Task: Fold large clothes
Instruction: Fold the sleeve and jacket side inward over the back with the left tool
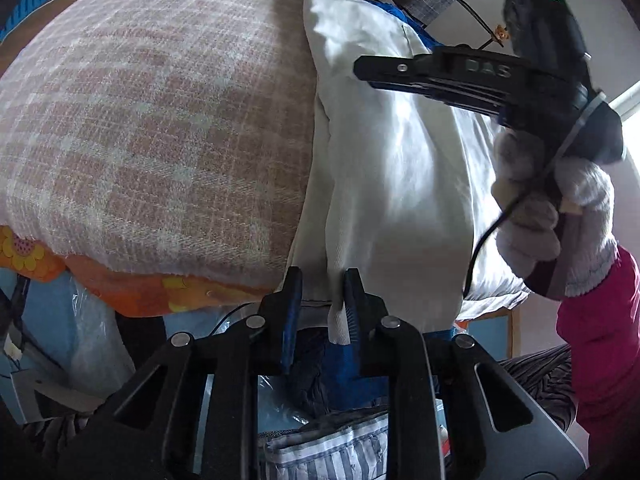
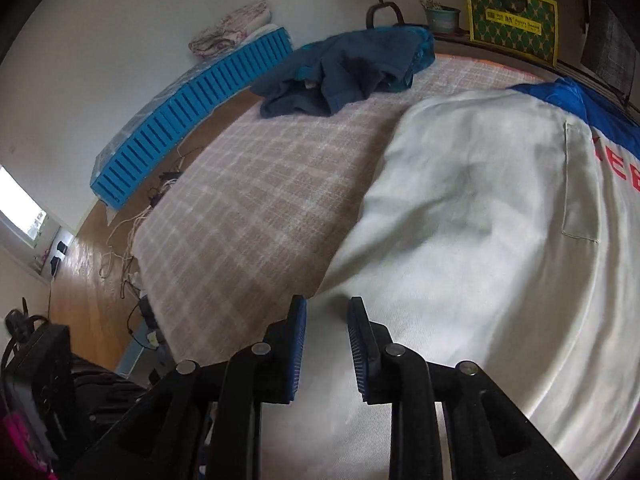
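A large white garment (image 1: pixel 400 184) lies folded lengthwise on the right side of a bed under a pink-and-white checked blanket (image 1: pixel 152 128). Its near end hangs over the bed's edge. My left gripper (image 1: pixel 320 296) is at that edge. A white corner of the cloth sits between its fingers against the right pad (image 1: pixel 352 300), while the left pad stands apart from it, so it is open. My right gripper (image 1: pixel 362 70), held by a gloved hand (image 1: pixel 560 208), hovers over the garment. In the right wrist view it (image 2: pixel 326 312) is open and empty above the white garment (image 2: pixel 460 220), which shows a pocket, a blue part and red letters.
A heap of dark blue clothes (image 2: pixel 344 68) lies at the bed's far end. A blue slatted crate (image 2: pixel 192 112) leans by the wall, with cables (image 2: pixel 132 240) on the wood floor. A yellow-green box (image 2: pixel 512 20) and a potted plant (image 2: pixel 440 16) stand behind. An orange flowered sheet (image 1: pixel 120 284) shows under the blanket.
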